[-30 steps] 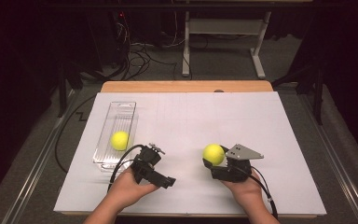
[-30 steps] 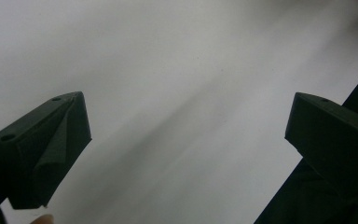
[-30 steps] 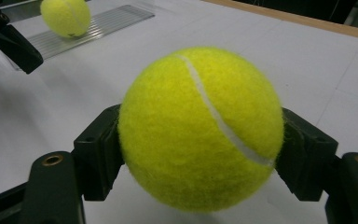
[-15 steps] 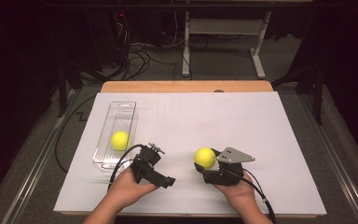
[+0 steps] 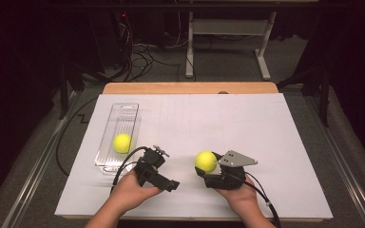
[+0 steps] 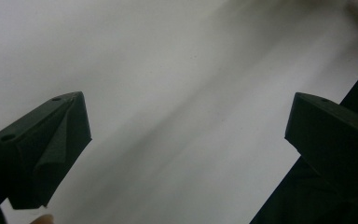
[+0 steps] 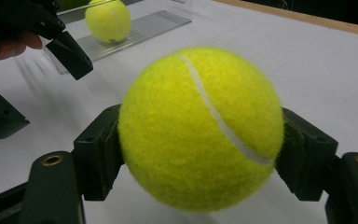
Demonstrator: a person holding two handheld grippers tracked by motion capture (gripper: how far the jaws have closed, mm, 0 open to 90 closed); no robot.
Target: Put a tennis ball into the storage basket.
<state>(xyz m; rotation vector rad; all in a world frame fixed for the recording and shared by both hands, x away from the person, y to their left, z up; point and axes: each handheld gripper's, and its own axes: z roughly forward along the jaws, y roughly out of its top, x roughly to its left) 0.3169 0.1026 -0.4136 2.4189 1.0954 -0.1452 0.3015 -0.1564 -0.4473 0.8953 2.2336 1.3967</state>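
Your right gripper [image 5: 208, 164] is clamped on a tennis ball [image 5: 206, 161], its two black jaws pressed against the ball's opposite sides. In the right gripper view that ball [image 7: 200, 128] sits squarely between the jaws, its white seam curving from the top down toward the right jaw. Take the clear tray [image 5: 123, 109] as your landmark: the held ball is well apart from it, off to its right and nearer to you, above the white sheet [image 5: 266, 133] that covers the table.

Your left gripper [image 5: 171, 184] lies between the tray and the held ball, just beside the tray's near end. Its jaws stand wide apart with nothing between them, and the left gripper view shows bare white sheet in the gap.

Farther out, a second tennis ball [image 5: 122, 143] rests inside the tray, in its near half. The tray runs lengthwise away from you. Beyond its far end, the table's wooden edge [image 5: 190, 88] shows past the sheet.
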